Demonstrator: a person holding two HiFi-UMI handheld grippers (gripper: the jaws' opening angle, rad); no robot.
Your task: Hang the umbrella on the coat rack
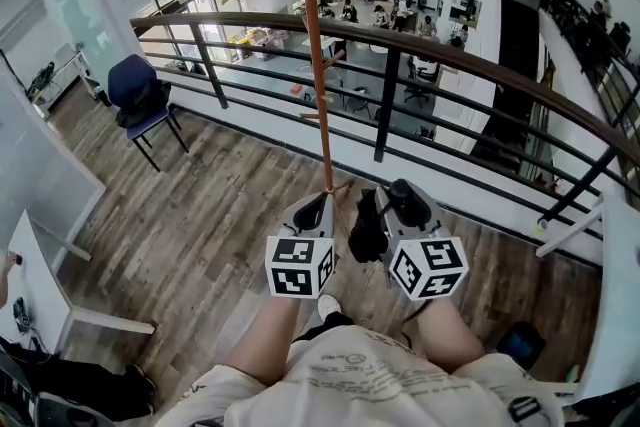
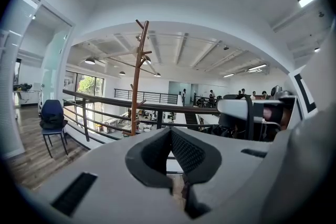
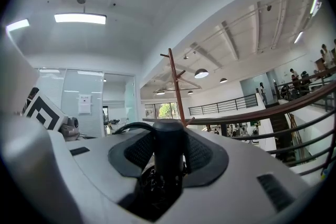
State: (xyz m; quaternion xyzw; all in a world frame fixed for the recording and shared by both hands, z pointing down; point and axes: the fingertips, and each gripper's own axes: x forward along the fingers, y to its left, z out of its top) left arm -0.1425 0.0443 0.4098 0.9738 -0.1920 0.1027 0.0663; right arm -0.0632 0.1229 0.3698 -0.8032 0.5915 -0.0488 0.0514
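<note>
one umbrella (image 1: 366, 233) in right tool (image 1: 398, 197); left tool (image 1: 318, 207) closed; coat rack (image 1: 315, 45), railing (image 1: 450, 60) ahead.

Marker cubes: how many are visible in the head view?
2: the left cube on the left gripper, the right cube on the right gripper. None seems hidden.

Left claw (image 2: 170, 132) pinched together, empty; right claw (image 3: 168, 135) clamps the umbrella (image 3: 168, 157).

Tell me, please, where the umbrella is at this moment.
In the head view the black umbrella is clamped in the right gripper, just right of the coat rack pole and near the railing.
</note>
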